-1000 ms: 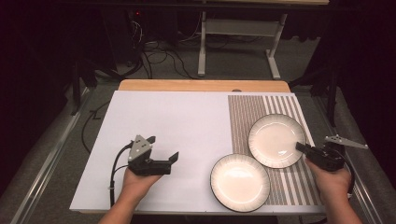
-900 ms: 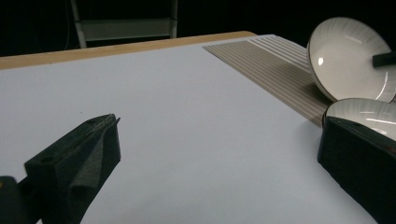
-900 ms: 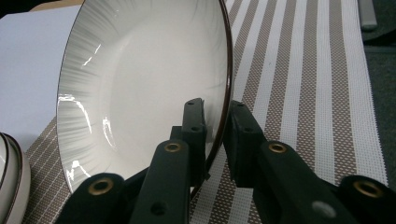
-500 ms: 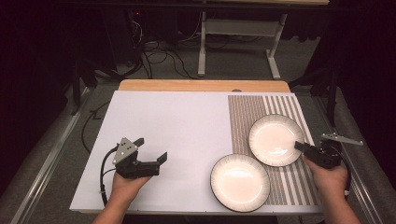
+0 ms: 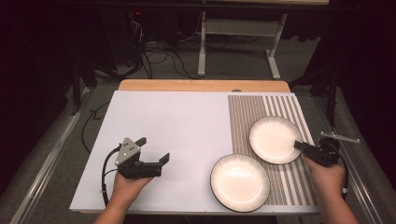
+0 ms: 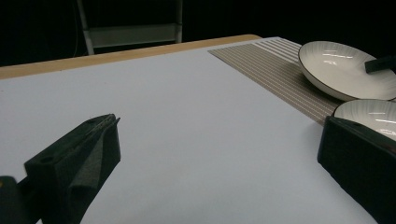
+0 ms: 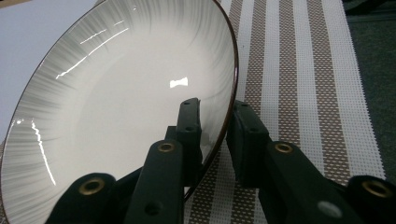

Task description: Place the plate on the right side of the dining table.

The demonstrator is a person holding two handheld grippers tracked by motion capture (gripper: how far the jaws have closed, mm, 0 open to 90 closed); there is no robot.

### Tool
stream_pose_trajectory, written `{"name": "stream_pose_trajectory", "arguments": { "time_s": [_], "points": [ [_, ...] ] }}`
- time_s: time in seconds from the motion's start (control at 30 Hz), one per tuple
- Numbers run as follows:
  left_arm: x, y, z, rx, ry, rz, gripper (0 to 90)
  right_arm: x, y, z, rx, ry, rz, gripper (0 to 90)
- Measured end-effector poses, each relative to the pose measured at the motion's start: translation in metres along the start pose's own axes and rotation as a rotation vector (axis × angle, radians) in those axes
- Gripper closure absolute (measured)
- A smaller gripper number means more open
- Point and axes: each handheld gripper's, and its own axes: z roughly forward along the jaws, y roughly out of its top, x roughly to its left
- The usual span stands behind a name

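Observation:
Two white plates with dark rims lie on the striped mat [image 5: 285,182]. The far plate [image 5: 273,139] [image 7: 116,107] [image 6: 341,67] has my right gripper [image 5: 300,145] [image 7: 215,103] at its right edge. Its jaws straddle the rim, one inside the plate and one outside, with a narrow gap showing, so it is open. The near plate [image 5: 239,181] [image 6: 369,114] lies free. My left gripper [image 5: 153,148] [image 6: 219,126] hovers over the white table surface at the front left, open wide and holding nothing.
The white tabletop [image 5: 177,126] spreads between the left gripper and the mat, with a wooden strip [image 5: 201,85] along its far edge. Beyond the table stand metal desk legs [image 5: 201,46] and floor cables [image 5: 154,56].
The left gripper has turned and drifted slightly to the left. Both plates and the right gripper sit where they were.

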Motion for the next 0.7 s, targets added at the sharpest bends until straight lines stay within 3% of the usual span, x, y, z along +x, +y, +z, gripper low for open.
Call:
{"name": "stream_pose_trajectory", "arguments": {
  "time_s": [0.13, 0.37, 0.53, 0.7],
  "points": [
    [0.001, -0.001, 0.001, 0.016, 0.018, 0.022, 0.1, -0.001, 0.0, 0.004, 0.014, -0.054, -0.021, 76.7],
    [0.003, -0.003, 0.001, 0.033, 0.027, 0.033, 0.1, 0.0, -0.001, 0.005, 0.001, -0.064, -0.036, 75.0],
    [0.007, -0.004, 0.0, 0.035, 0.032, 0.015, 0.1, -0.001, 0.001, -0.001, -0.042, -0.068, -0.049, 61.6],
    [0.012, -0.004, -0.003, 0.026, 0.041, 0.002, 0.2, 0.006, 0.002, -0.013, -0.122, -0.053, -0.11, 49.2]
  ]
}}
